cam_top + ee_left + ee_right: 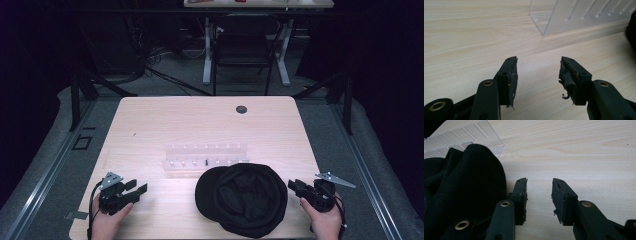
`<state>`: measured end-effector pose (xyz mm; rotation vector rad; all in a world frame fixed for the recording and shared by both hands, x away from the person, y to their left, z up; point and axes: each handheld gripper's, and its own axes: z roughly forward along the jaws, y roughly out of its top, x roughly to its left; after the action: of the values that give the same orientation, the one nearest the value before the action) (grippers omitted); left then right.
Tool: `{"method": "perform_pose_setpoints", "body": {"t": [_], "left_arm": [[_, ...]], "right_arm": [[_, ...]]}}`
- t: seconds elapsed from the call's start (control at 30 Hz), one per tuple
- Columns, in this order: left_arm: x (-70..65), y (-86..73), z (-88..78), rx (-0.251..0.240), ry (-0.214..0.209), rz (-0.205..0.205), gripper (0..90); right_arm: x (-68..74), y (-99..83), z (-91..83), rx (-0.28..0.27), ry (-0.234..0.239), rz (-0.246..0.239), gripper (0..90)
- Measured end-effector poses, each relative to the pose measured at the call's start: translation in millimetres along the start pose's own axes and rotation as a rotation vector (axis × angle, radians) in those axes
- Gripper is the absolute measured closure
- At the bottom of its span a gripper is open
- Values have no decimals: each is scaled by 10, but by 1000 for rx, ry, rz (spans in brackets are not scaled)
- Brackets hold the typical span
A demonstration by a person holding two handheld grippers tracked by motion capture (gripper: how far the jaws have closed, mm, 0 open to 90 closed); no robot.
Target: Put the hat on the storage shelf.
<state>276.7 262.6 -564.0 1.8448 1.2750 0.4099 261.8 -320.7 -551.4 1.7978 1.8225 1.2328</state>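
High view shows a black cap (242, 199) lying upside down, its hollow upward, on the near part of the wooden table (150, 125), just in front of a clear plastic rack (205, 159). The left gripper (137, 190) rests well to the left of the cap, jaws spread with nothing between them. The right gripper (294, 185) sits just beside the cap's right edge, jaws likewise apart and empty, its nearer jaw close against the black cloth in the right gripper view.

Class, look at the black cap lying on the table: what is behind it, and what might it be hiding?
Behind the black cap stands a clear plastic rack on the wooden table, its near edge touching or partly hidden by the cap. Whatever lies under the cap is covered.
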Motion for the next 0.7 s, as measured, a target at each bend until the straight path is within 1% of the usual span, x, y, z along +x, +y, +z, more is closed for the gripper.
{"method": "perform_pose_setpoints", "body": {"t": [0.07,0.17,0.2,0.23,0.37,0.4,0.47,0.53,0.63,0.7], "left_arm": [[-44,4,9,5,-2,21,485],[-91,14,12,15,-12,51,486],[-104,16,14,9,-10,59,486],[-112,18,11,9,-12,66,486],[-126,14,-1,17,-13,67,485],[-125,11,-3,12,-10,67,485],[-122,13,-9,13,-12,67,485],[-120,13,-16,5,-10,63,485],[-119,9,-17,4,-9,60,485],[-121,11,-20,5,-10,60,484]], "right_arm": [[12,4,-8,9,-5,-13,643],[36,-1,-1,25,-10,-18,640],[49,-4,7,22,-10,-15,636],[54,-1,5,30,-16,-24,630],[94,6,5,42,-38,-32,615],[116,3,7,49,-35,-18,607],[124,4,4,58,-33,-10,608],[138,11,-9,69,-20,-5,610],[154,26,-37,70,-36,-17,633],[145,44,-60,70,-34,1,642]]}}
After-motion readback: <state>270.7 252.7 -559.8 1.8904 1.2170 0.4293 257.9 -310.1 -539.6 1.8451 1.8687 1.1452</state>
